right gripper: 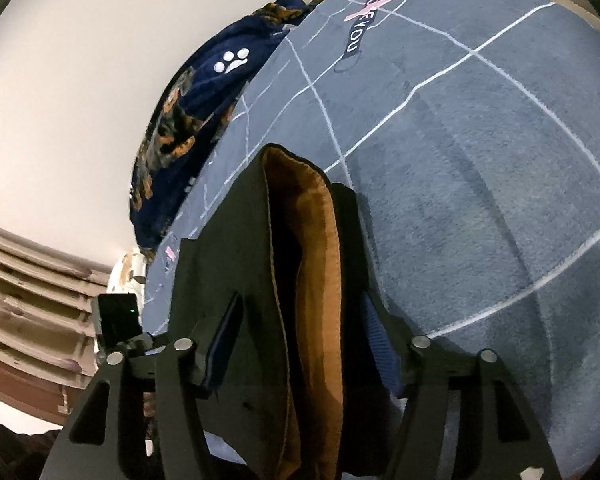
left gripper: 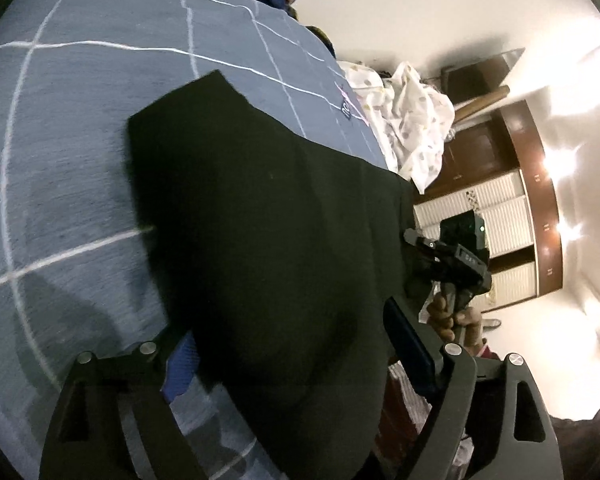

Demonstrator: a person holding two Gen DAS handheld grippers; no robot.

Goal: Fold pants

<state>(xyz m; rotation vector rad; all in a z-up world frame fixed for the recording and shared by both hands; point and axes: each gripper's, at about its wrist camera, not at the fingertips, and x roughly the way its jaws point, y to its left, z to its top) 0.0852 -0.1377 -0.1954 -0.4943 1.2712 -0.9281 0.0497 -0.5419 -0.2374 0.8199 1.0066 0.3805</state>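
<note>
The black pants lie spread across a grey bed cover with thin white grid lines, one squared end pointing up the bed and the bulk of the cloth running down between the fingers of the left tool. Its blue-padded fingers stand wide apart on either side of the cloth, not pinched on it. Beyond the bed's edge sits a crumpled white sheet. In the right wrist view, a navy paw-print blanket is bunched at the bed's far side; the right tool has its fingers spread around the pants' open end, where a brown lining shows.
</note>
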